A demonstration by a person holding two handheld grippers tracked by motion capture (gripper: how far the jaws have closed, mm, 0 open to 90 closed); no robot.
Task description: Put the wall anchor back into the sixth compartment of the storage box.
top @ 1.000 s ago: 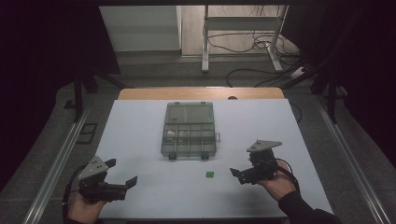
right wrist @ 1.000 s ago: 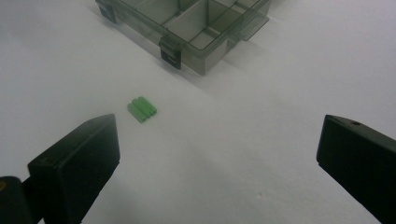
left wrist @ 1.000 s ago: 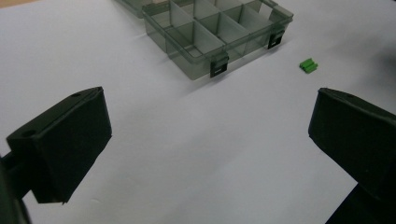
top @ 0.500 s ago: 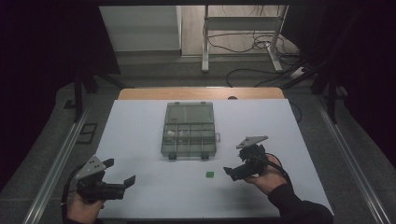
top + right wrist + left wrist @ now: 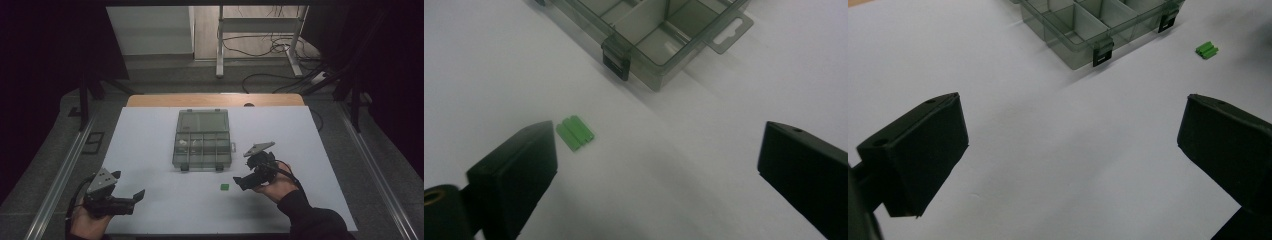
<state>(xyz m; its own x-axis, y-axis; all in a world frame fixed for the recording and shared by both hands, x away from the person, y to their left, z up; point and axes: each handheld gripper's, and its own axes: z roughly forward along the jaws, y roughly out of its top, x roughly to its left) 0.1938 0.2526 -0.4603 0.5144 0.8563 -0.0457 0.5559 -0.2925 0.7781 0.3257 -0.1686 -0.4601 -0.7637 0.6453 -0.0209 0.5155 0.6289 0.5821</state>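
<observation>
the small green ribbed plastic block (image 5: 224, 187) lies on the white table (image 5: 150, 135), just near of the clear grey plastic compartment box (image 5: 202, 140), whose lid stands open. the right gripper (image 5: 245, 182), jaws spread wide and empty, sits just right of the block, far nearer than the left gripper (image 5: 135, 196), also spread, at the near left corner. in the right gripper view the block (image 5: 575, 132) lies beside the left jaw, off centre, long axis slanted. since the earlier frames the right gripper has moved left toward it.
</observation>
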